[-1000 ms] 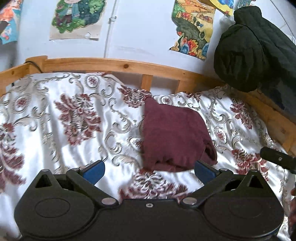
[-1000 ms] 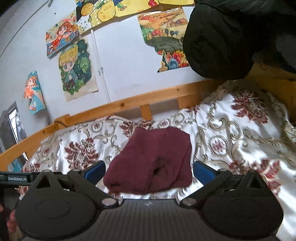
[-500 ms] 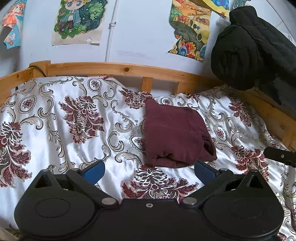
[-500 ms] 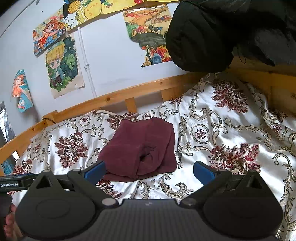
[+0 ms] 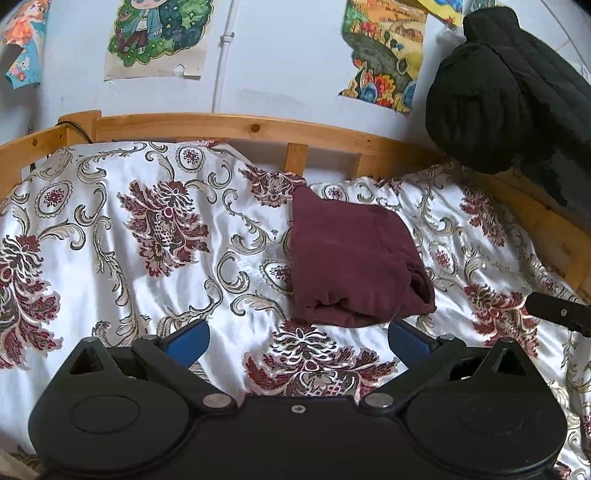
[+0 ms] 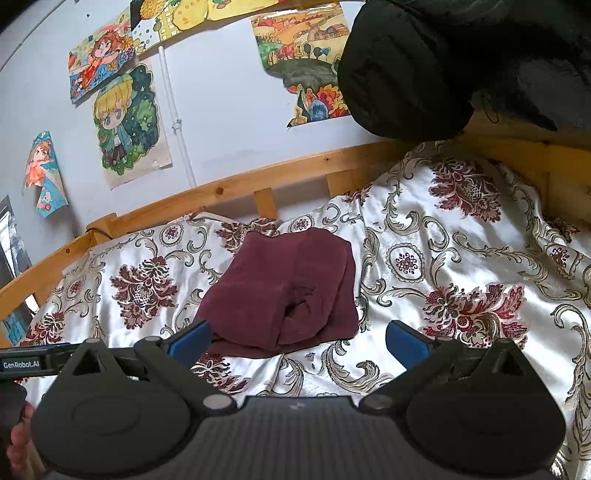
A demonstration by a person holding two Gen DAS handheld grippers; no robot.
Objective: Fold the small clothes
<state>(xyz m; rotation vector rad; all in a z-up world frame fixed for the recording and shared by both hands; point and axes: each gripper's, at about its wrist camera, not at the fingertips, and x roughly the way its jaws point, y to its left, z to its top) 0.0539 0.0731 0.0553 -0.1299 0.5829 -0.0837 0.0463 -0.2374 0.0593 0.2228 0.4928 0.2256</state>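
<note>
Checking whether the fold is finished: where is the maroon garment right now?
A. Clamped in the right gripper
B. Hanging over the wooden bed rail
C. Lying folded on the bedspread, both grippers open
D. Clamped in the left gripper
C: the maroon garment lies folded on the bedspread, and the left gripper and right gripper are both open and empty.

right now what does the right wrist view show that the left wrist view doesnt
Only the right wrist view shows the yellow poster at the top, a GenRobot.AI label on the other gripper, and fingers at lower left. Only the left wrist view shows the maroon garment's rolled front edge side-on. Both share the folded garment on the floral bedspread, the wooden bed rail, the black jacket, and an open gripper: left, right.
</note>
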